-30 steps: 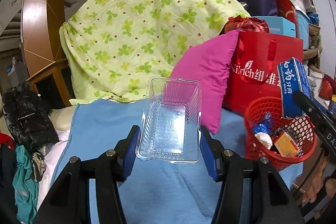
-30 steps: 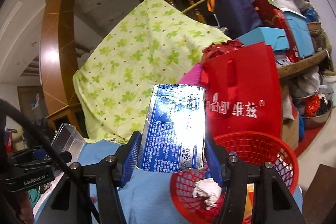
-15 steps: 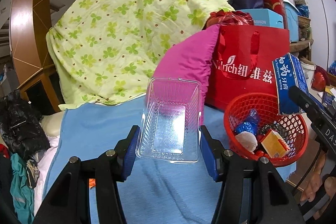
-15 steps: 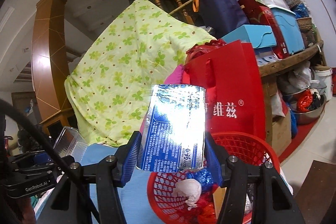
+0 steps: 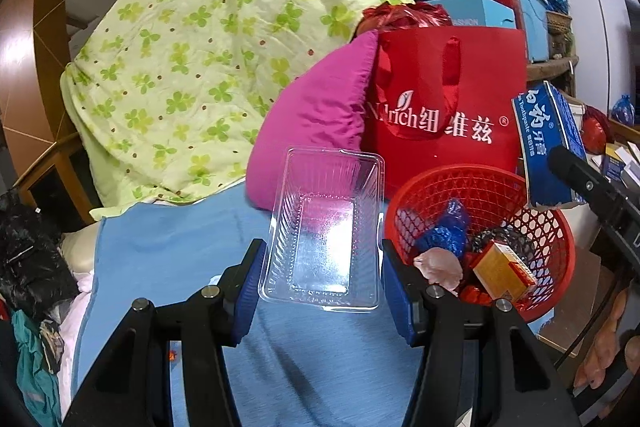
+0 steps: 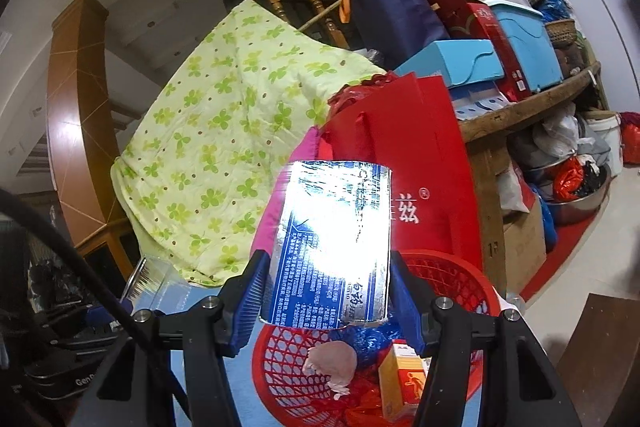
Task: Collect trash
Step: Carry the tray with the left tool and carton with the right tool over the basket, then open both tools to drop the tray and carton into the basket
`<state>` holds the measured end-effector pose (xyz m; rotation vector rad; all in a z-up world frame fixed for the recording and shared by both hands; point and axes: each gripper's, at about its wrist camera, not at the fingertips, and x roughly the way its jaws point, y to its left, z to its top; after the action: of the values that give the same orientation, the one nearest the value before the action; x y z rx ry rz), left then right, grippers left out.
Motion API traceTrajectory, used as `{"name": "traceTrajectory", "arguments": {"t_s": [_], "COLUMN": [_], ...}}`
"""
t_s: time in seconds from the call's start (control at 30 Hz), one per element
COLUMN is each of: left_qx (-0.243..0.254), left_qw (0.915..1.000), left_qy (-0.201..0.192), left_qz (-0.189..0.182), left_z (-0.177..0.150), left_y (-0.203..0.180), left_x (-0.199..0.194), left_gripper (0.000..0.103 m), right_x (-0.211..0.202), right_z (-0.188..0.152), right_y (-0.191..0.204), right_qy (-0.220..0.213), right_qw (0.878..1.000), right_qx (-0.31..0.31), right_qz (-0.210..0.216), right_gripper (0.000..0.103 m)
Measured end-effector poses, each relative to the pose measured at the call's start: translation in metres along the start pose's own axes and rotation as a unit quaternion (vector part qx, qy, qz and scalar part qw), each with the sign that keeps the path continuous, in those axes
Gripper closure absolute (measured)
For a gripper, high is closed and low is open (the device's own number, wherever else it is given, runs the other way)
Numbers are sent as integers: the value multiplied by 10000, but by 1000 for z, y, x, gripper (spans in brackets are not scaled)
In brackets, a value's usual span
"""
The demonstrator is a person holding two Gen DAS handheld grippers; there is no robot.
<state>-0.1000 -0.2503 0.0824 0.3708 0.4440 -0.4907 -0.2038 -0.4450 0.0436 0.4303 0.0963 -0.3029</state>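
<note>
While the left tongs [image 5: 322, 283] gripped a clear plastic tray [image 5: 325, 229], the right tongs [image 6: 325, 301] squeezed a blue toothpaste box [image 6: 334, 247] above the red basket [image 6: 476, 291].

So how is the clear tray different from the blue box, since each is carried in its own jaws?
The clear tray is see-through plastic, open and empty; the blue box is printed, shiny card, torn at its lower end. The tray hangs beside the red basket, the box over it. Both are gripped by their sides between blue pads.
</note>
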Motion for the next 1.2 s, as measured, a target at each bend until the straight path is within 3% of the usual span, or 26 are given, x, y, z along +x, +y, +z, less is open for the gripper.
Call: {"name": "traceTrajectory", "arguments": {"t_s": [0.87, 1.2], "left_qx": [207, 232], "left_qw": [9988, 9960], "left_qy": [138, -77], "left_qz": [-429, -854], "left_z": [4, 11], "left_y": [-46, -55], "left_x": [29, 49], "left_gripper": [45, 43], "right_x": [6, 19], "right_z": [0, -6], "right_y": [-45, -56], "right_qy": [351, 615], "right_qw": [9963, 9904], "right_qx": [768, 1239], "right_qz": [-178, -36], "right_gripper": [41, 40]}}
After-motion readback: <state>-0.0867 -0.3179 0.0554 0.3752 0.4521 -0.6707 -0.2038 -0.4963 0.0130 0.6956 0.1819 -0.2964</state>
